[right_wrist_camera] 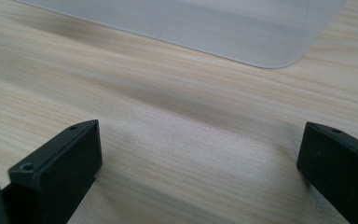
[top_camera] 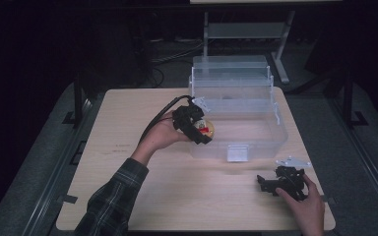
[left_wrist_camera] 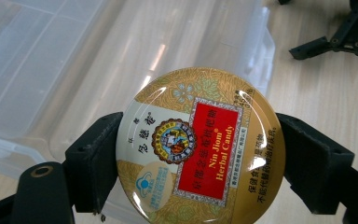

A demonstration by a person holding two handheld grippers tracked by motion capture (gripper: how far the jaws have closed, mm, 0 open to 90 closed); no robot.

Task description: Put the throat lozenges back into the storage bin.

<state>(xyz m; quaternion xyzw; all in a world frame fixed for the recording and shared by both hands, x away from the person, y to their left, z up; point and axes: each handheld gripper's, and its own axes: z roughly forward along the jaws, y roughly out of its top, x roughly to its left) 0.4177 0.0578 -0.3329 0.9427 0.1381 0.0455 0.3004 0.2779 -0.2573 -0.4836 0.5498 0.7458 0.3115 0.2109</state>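
Note:
A round gold candy tin with a red label reading Nin Jiom Herbal Candy sits clamped between the black jaws of my left gripper. In the high view that gripper holds the tin at the left front wall of a clear plastic bin. My right gripper lies low on the wooden table near the front right, jaws wide apart with bare tabletop between them.
The bin's lid stands open at the back. A bin corner lies just ahead of the right gripper. The table edges drop to dark floor, with a metal stand behind.

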